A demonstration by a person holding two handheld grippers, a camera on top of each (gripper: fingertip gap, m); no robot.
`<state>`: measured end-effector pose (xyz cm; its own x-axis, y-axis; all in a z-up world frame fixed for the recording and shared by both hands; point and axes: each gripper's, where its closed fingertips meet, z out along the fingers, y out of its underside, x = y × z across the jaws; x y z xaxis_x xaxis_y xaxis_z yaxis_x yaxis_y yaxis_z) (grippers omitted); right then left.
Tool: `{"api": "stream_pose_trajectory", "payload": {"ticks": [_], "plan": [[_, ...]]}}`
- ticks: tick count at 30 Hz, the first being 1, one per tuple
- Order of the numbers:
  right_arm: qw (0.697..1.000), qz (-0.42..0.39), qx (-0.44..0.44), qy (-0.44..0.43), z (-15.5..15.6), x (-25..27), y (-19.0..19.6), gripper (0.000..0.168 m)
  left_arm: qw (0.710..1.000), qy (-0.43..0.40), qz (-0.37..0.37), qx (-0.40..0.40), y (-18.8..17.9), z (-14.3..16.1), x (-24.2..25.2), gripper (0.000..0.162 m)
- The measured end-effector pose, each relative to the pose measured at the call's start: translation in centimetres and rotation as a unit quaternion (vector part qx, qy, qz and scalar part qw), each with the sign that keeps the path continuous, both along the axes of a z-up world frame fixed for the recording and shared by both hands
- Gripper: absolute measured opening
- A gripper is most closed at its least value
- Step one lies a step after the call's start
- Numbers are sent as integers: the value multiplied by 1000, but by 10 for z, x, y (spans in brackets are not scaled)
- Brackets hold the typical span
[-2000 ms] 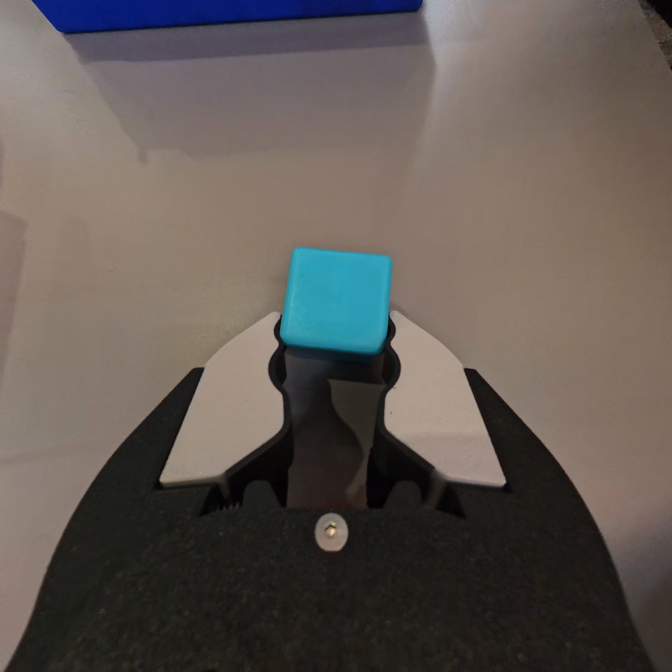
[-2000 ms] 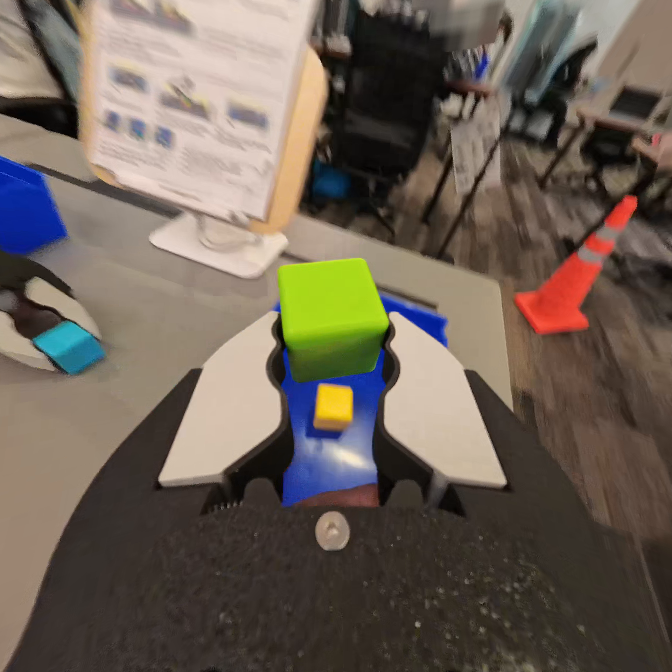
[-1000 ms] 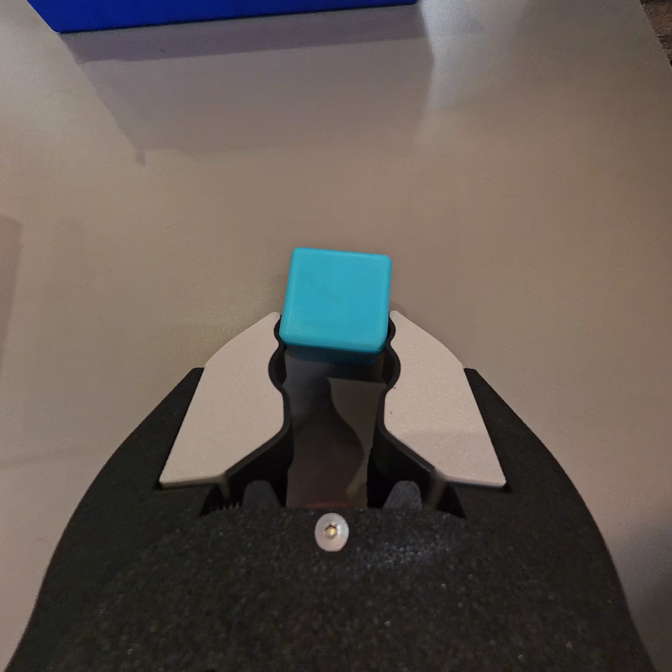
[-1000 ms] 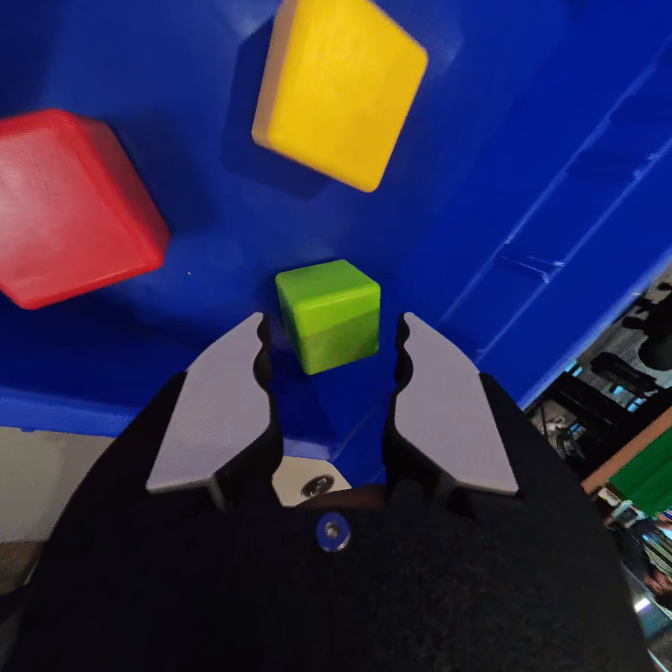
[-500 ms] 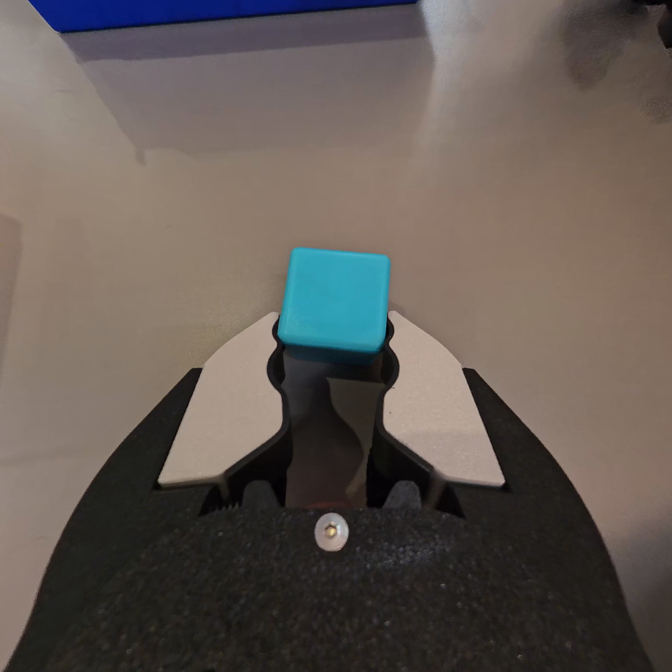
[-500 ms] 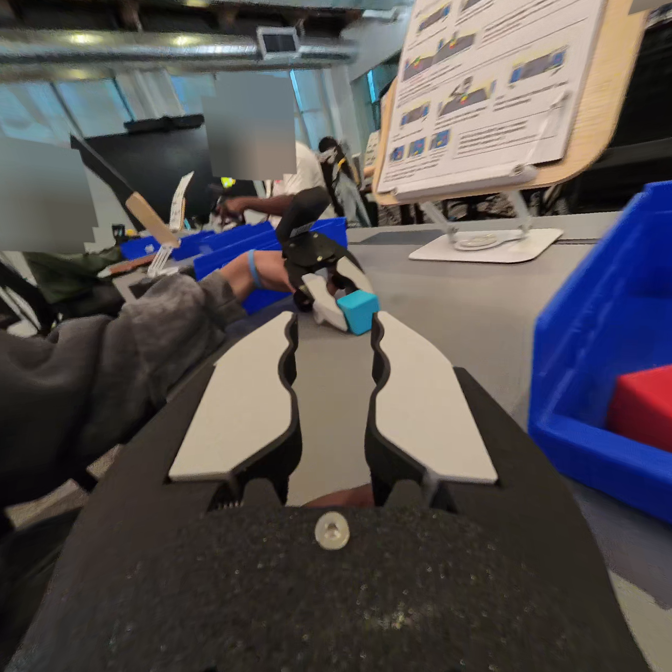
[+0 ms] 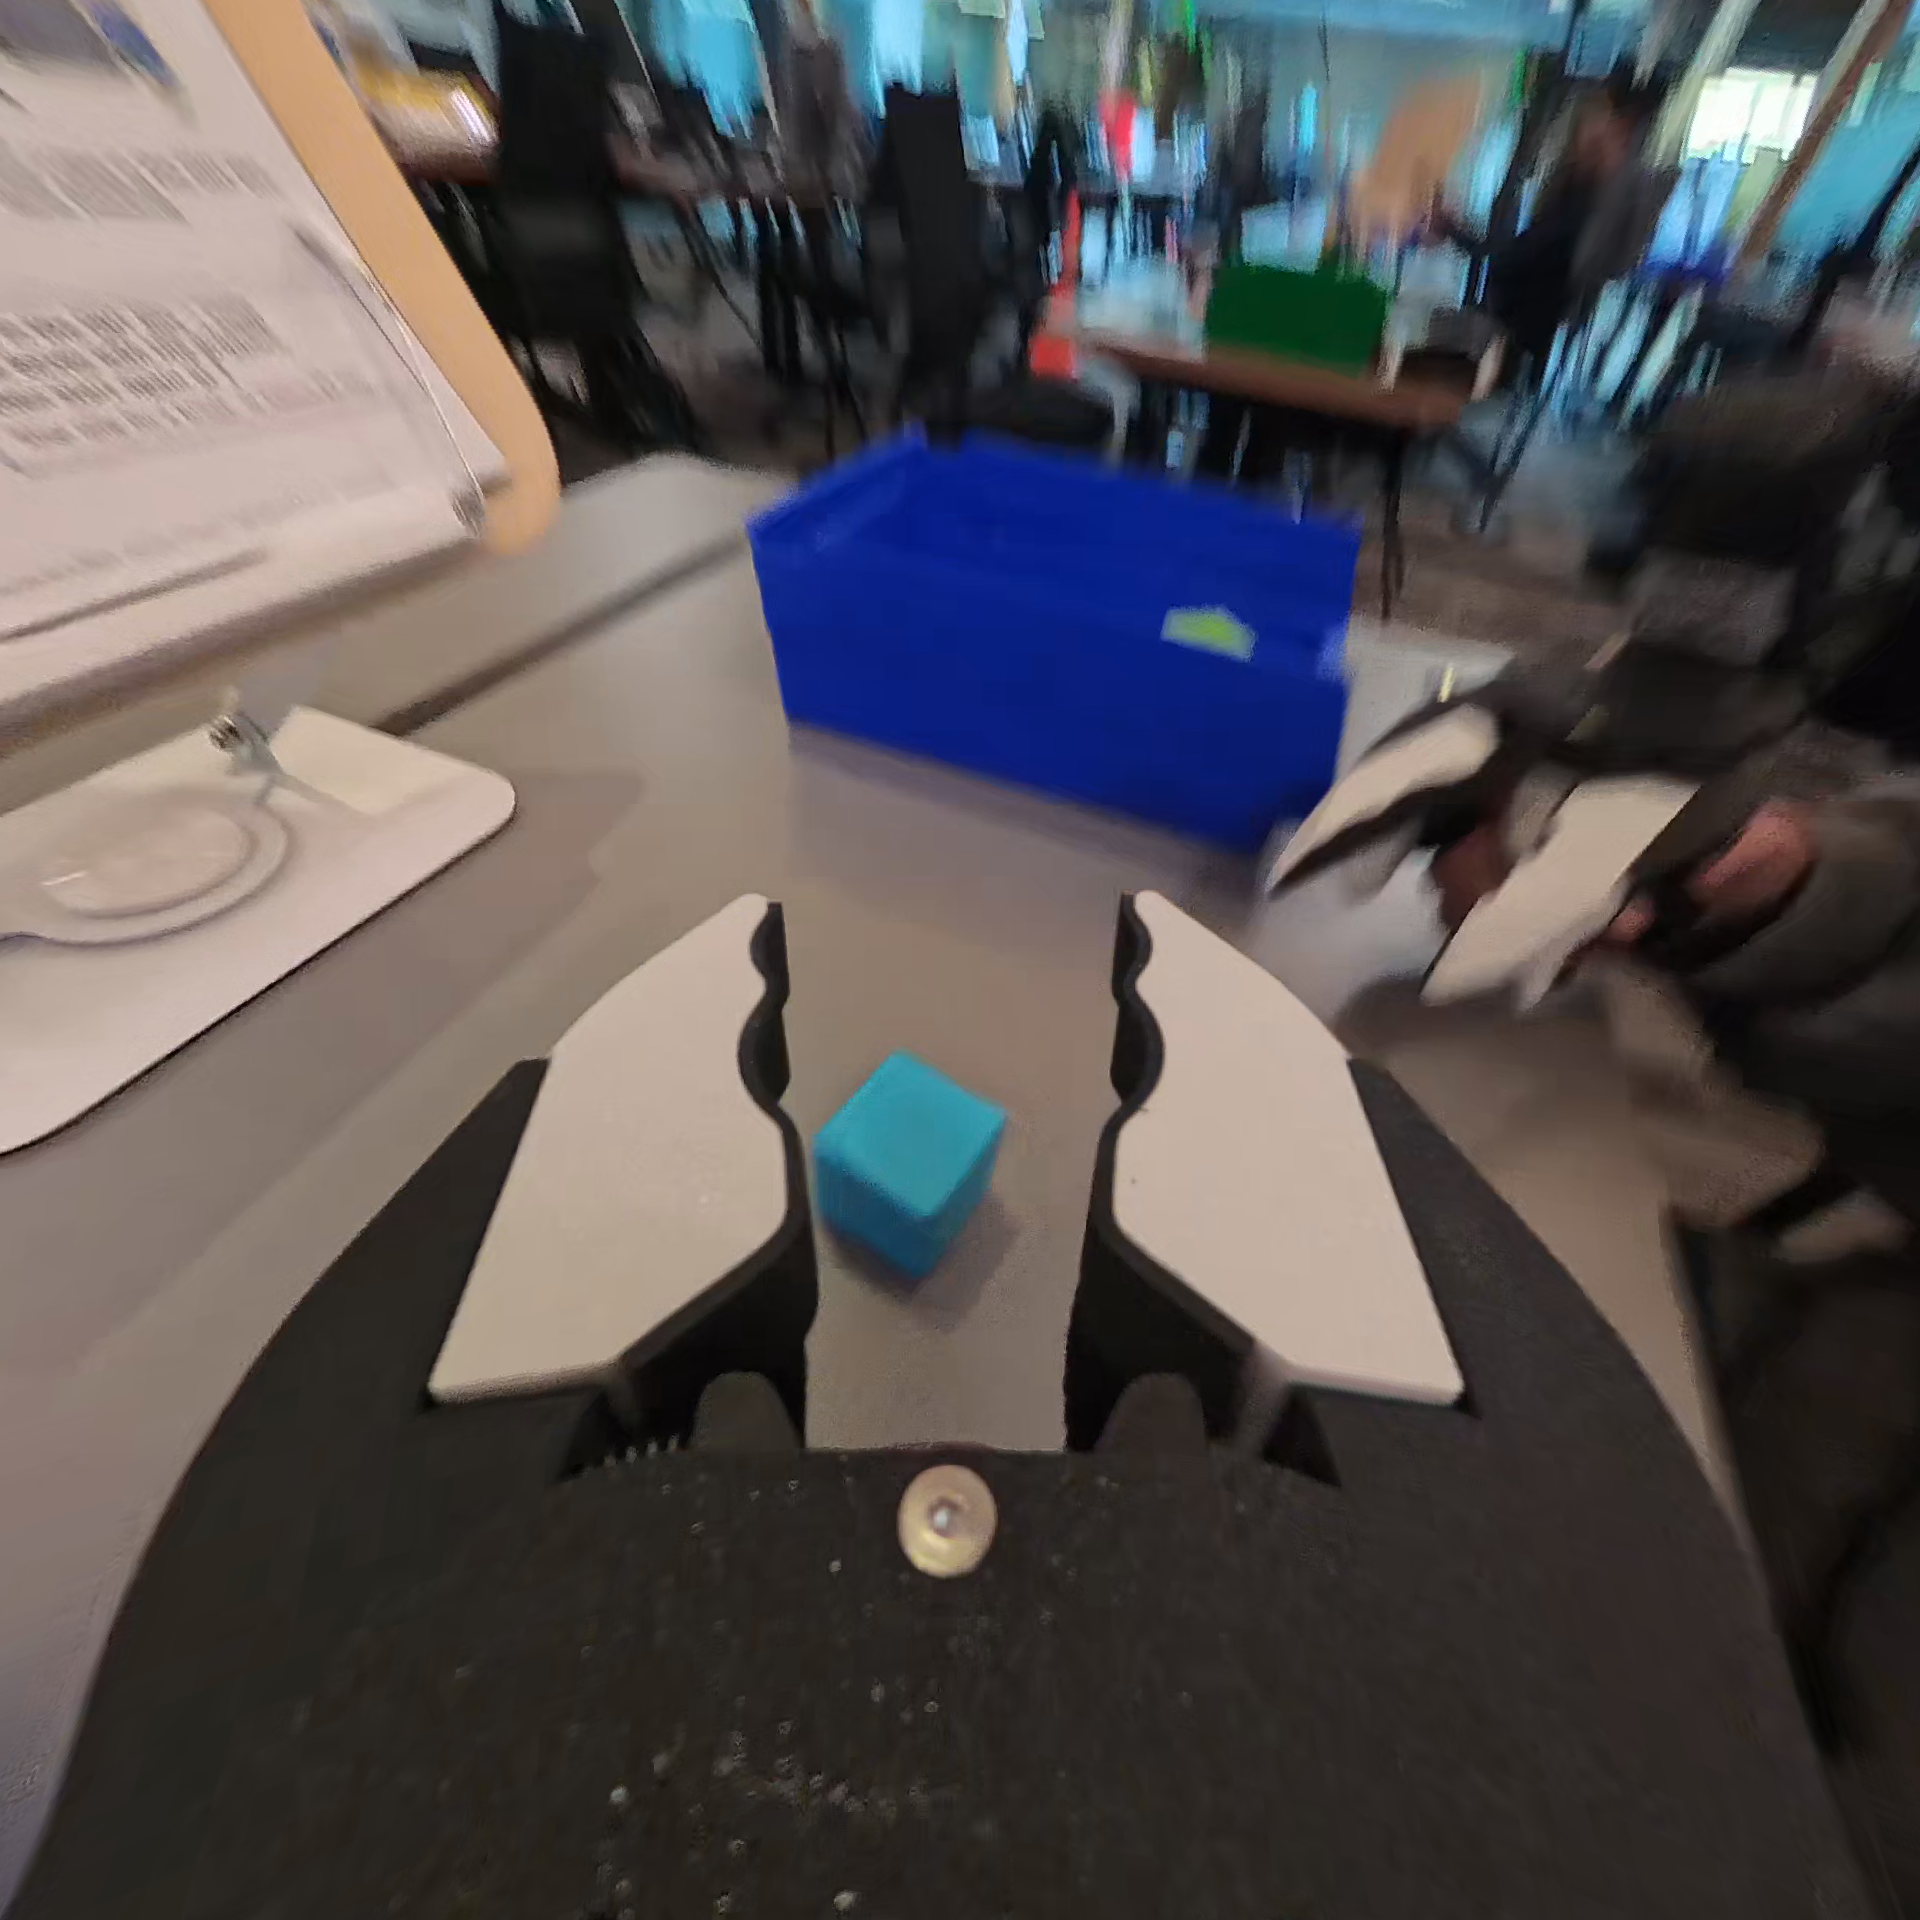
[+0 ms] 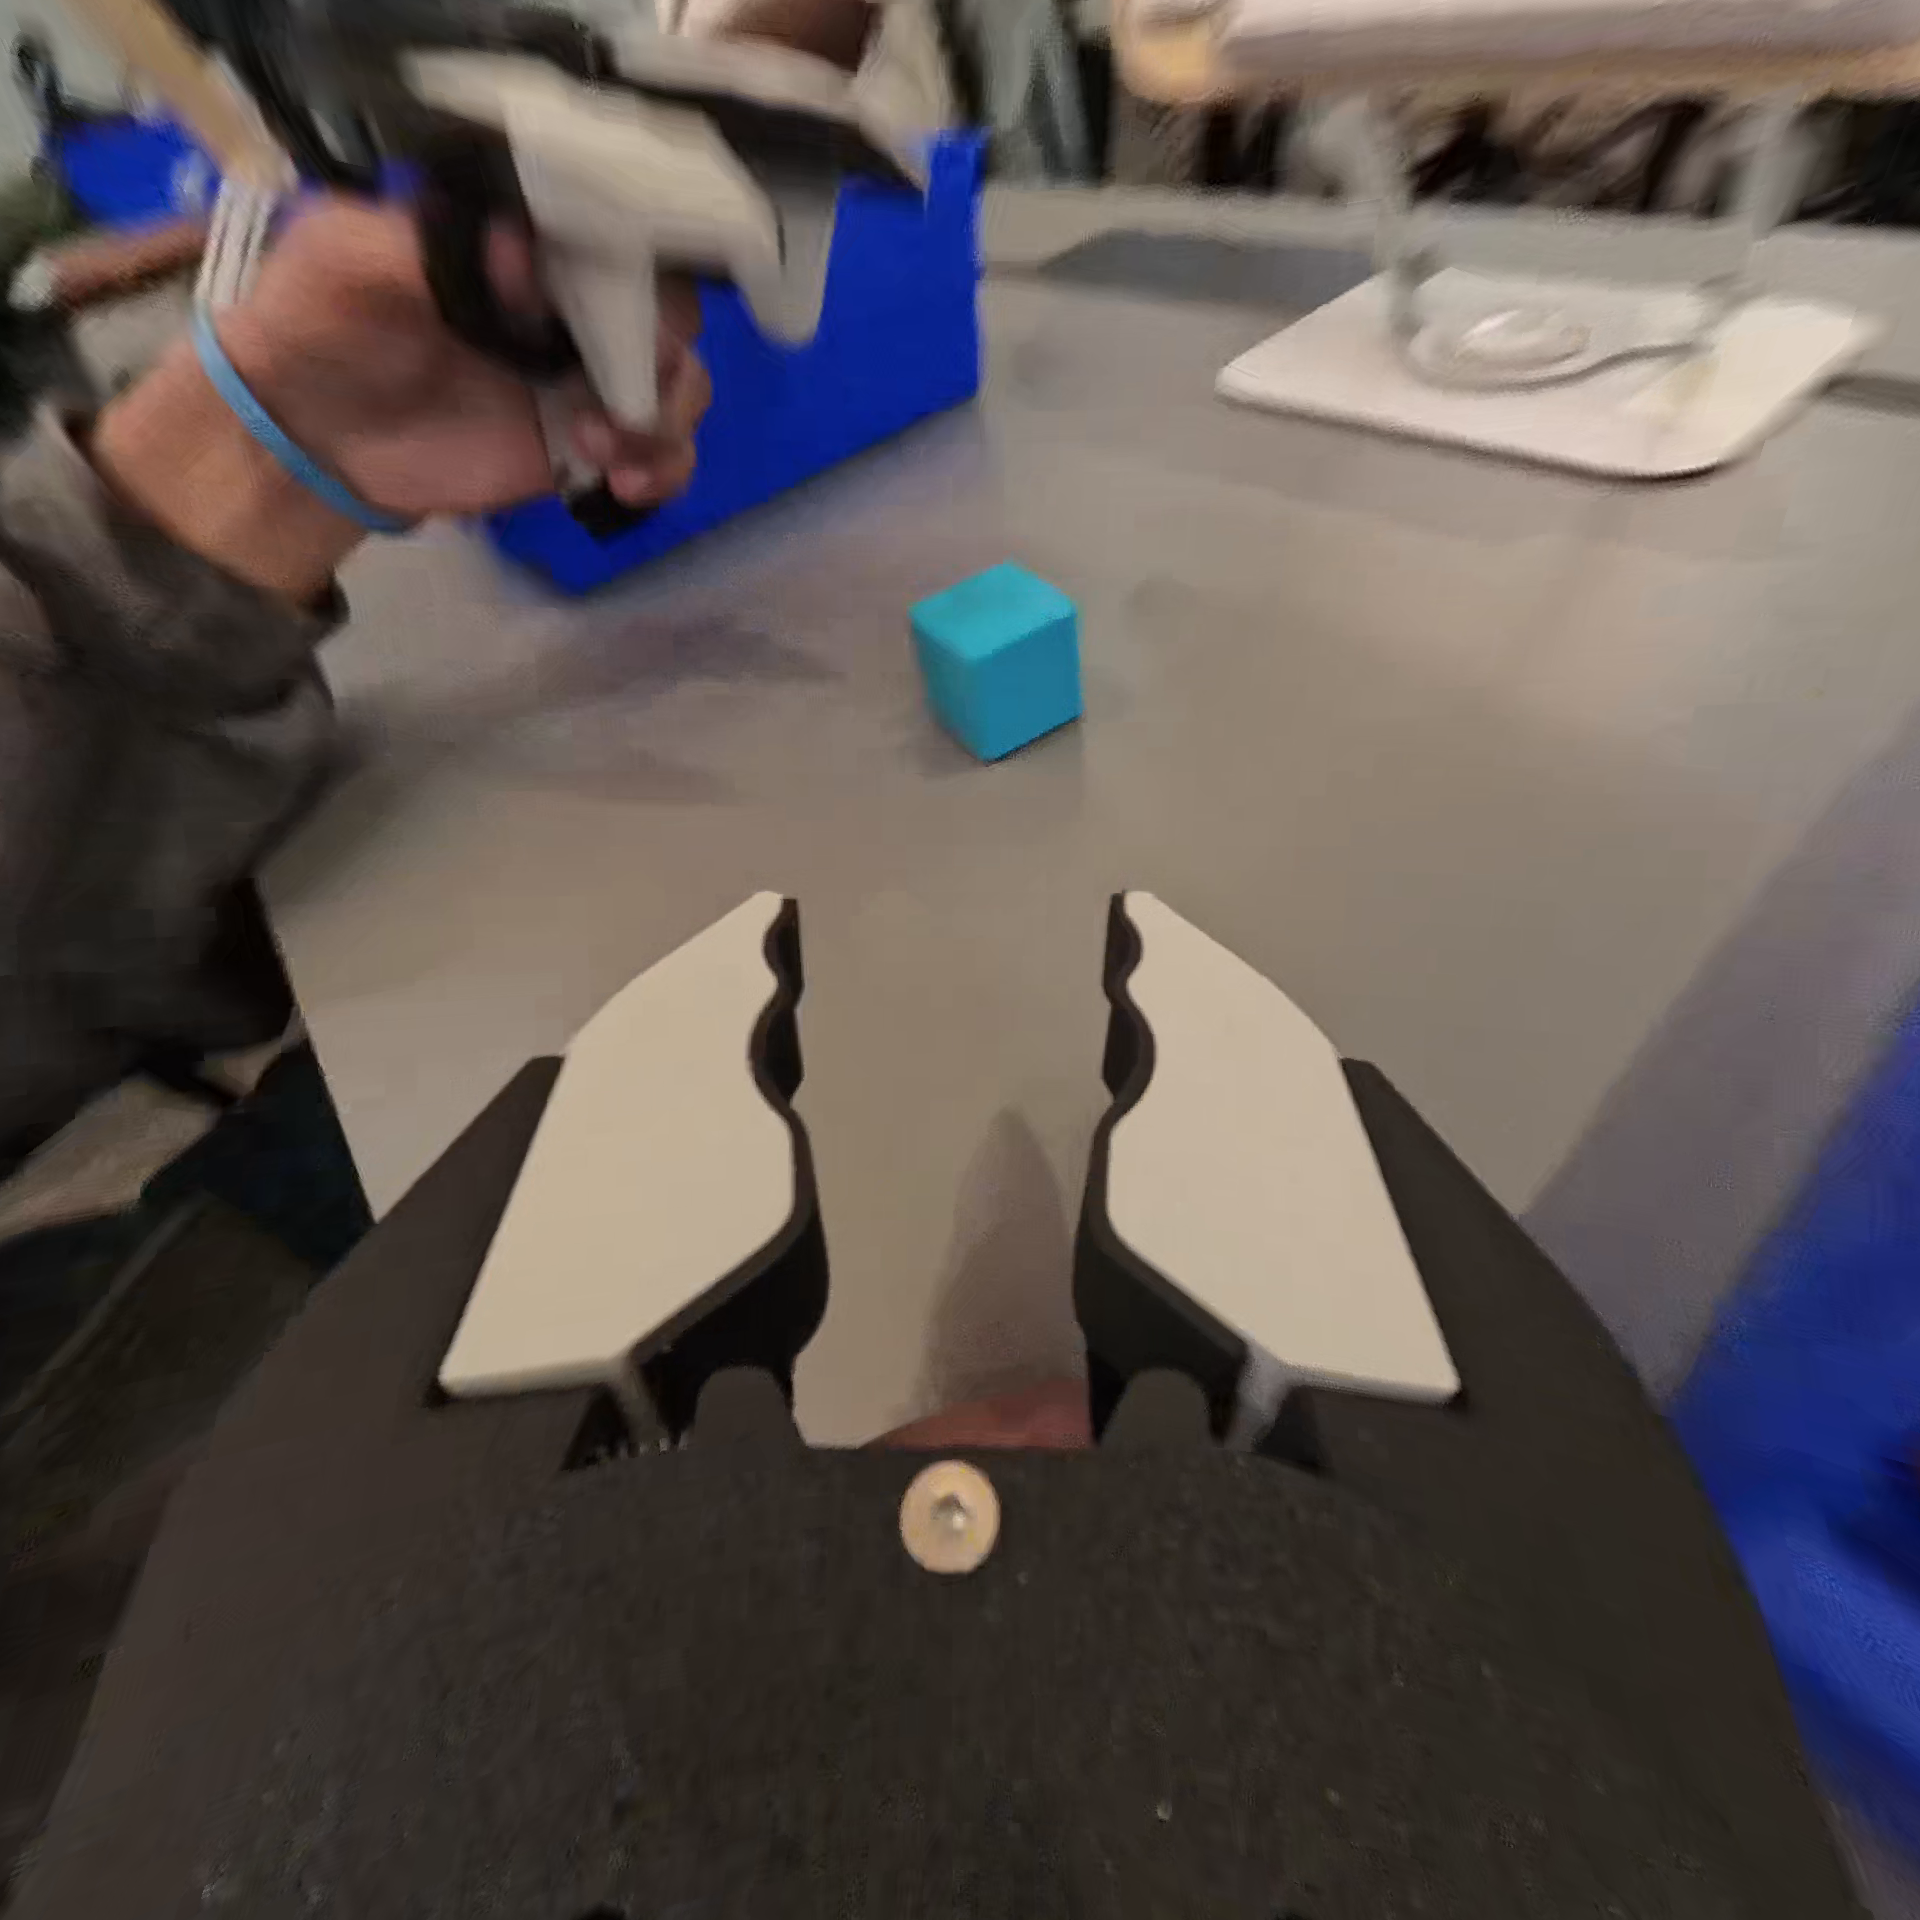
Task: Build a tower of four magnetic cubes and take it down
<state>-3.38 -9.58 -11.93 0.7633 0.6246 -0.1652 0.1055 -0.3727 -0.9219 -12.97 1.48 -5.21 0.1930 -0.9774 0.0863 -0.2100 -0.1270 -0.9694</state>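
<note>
A teal cube (image 7: pixel 909 1174) rests alone on the grey table (image 7: pixel 935 831), seen between and below the fingers of my left gripper (image 7: pixel 951 914), which is open, empty and held above it. My right gripper (image 8: pixel 951 914) is open and empty, low over the table, with the teal cube (image 8: pixel 997 660) a short way ahead of it. A green cube (image 7: pixel 1205 632) lies inside the blue bin (image 7: pixel 1049 644). The right gripper (image 7: pixel 1361 935) shows at the right of the left wrist view. The raised left gripper (image 8: pixel 717 348) shows at the upper left of the right wrist view.
A document stand with a white base (image 7: pixel 208 862) stands at the back left of the table. A second blue bin (image 8: pixel 831 312) sits behind the left hand. The bin with the cubes (image 8: pixel 1818 1351) is at the right edge. A person's sleeve (image 8: pixel 125 727) lies along the left.
My left gripper has opened, let go of the teal cube and lifted away from it. My right gripper, which dropped the green cube in the bin earlier, has swung toward the teal cube and opened wider.
</note>
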Motion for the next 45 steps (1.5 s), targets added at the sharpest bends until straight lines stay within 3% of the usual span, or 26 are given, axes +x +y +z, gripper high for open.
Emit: {"api": "stream_pose_trajectory", "payload": {"ticks": [2,4,7,10,13,15,20,24,27,30,33,39,42,45], "plan": [[995,61,-19,-73,-7,-22,6,64,996,-74,34,-31,-16,26,-10,55],[979,95,-13,-178,-8,-35,20,64,991,-92,76,-60,-27,28,-23,53],[944,131,-25,-303,2,-48,48,68,987,-40,144,-60,-51,-6,-50,56],[911,165,-75,-371,2,-59,77,68,978,-14,208,-28,-81,-35,-85,53],[880,202,-113,-416,-9,-73,99,66,966,-67,241,-58,-103,-37,-108,49],[860,217,-152,-437,-19,-76,109,65,966,-103,224,-79,-114,-30,-108,49],[822,234,-223,-470,-45,-81,117,64,977,-61,203,12,-122,-37,-109,49],[812,237,-235,-479,-63,-87,116,50,976,-70,202,45,-124,-30,-113,47],[803,223,-225,-505,-61,-81,121,50,978,-80,190,25,-124,-30,-109,47],[817,205,-183,-507,-29,-74,126,50,980,-71,184,23,-123,-34,-106,47],[833,165,-124,-513,32,-52,127,50,981,-65,182,25,-122,-35,-105,47],[866,7,-39,-499,164,64,133,50,980,-60,190,30,-119,-36,-104,47],[881,-68,-69,-463,184,136,143,50,980,-53,190,43,-119,-37,-102,47],[884,-120,-135,-431,158,198,159,50,980,-38,188,51,-119,-40,-98,47]]}}
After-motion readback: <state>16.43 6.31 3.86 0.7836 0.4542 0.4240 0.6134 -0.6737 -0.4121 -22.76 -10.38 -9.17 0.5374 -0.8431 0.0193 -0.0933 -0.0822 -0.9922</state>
